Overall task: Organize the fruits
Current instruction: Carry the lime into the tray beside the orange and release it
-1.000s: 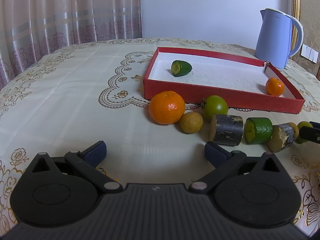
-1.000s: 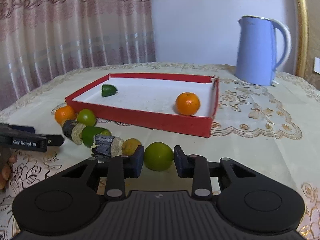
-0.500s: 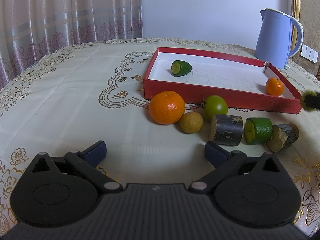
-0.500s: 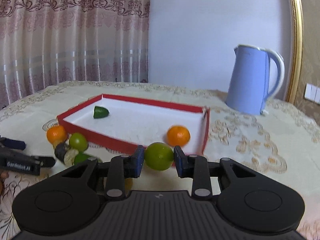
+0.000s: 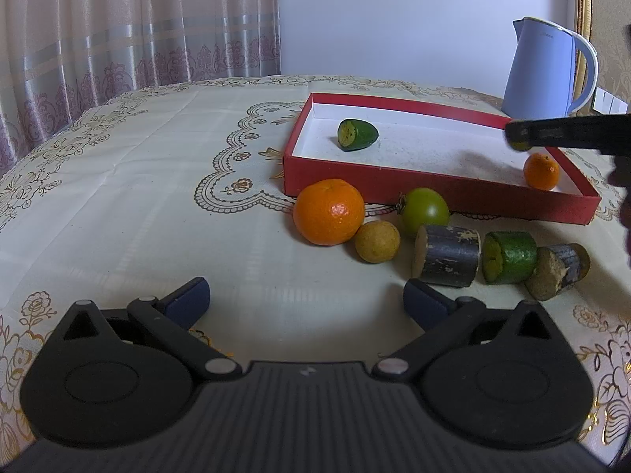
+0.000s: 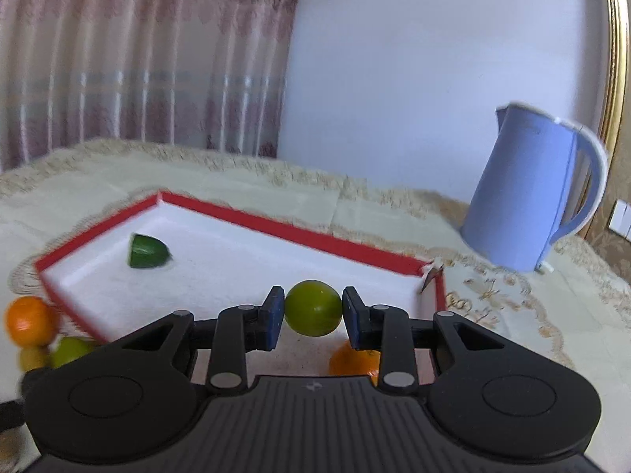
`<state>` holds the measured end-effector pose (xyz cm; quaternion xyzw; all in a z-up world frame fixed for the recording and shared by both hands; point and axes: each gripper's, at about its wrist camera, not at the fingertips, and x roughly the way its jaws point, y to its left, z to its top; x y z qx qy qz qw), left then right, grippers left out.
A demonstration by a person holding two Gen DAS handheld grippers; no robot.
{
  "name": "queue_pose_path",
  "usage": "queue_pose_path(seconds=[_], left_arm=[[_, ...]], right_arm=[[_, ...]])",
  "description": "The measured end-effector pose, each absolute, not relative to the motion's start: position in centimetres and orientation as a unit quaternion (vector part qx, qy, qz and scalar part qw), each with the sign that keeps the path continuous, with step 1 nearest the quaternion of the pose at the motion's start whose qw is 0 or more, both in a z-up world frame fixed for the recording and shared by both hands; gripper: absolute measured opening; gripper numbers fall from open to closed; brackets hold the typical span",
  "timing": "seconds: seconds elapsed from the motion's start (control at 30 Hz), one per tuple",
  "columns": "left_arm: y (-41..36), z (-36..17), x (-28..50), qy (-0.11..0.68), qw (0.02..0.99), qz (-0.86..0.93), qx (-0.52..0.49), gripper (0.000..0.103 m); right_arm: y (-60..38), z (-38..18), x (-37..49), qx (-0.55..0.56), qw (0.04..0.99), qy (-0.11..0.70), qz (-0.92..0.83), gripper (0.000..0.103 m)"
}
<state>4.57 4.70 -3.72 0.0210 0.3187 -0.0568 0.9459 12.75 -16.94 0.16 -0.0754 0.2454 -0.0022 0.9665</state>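
Blue kettle (image 5: 546,69) on embroidered tablecloth (image 5: 138,181), patterned curtain (image 5: 118,23) behind — white wall (image 5: 394,12)

Wide bare cloth (image 5: 130,205) left of the fruit row; open passage there, and between the spread fingers of the left gripper (image 5: 305,299).

Row blocks the near wall of the tray (image 5: 434,187): orange (image 5: 328,211), tan ball (image 5: 376,241), green fruit (image 5: 425,211), dark log (image 5: 447,255), green chunk (image 5: 510,257), stub (image 5: 558,271), mostly touching or just beside each other.

Tray floor largely free; only a green half (image 5: 357,134) at the far left and a small orange (image 5: 541,171) in the near right corner.

Right gripper (image 6: 313,315), clamped on a lime (image 6: 313,307), occupies the air above the tray's right end.

Kettle (image 5: 548,69) stands beyond the far right corner.
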Motion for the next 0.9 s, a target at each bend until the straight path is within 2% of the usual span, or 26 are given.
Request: queue_pose_path(seconds=[0.27,0.8,0.9], left_arm=[[4.7,-3.7,4.6,0.319,0.946,-0.057,0.021,0.103],[4.7,-3.7,4.6,0.318,0.946,-0.057,0.021,0.103],[4.7,-3.7,4.6,0.318,0.946,-0.057,0.021,0.103]], right_arm=[[-17.3,-1.2,14.9,-0.067,0.957,0.283,-0.021,0.031],[-17.7,0.0,13.1,-0.057,0.963,0.261,-0.023,0.033],[-18.0,0.5,11.8,-0.046,0.965,0.259,-0.02,0.048]])
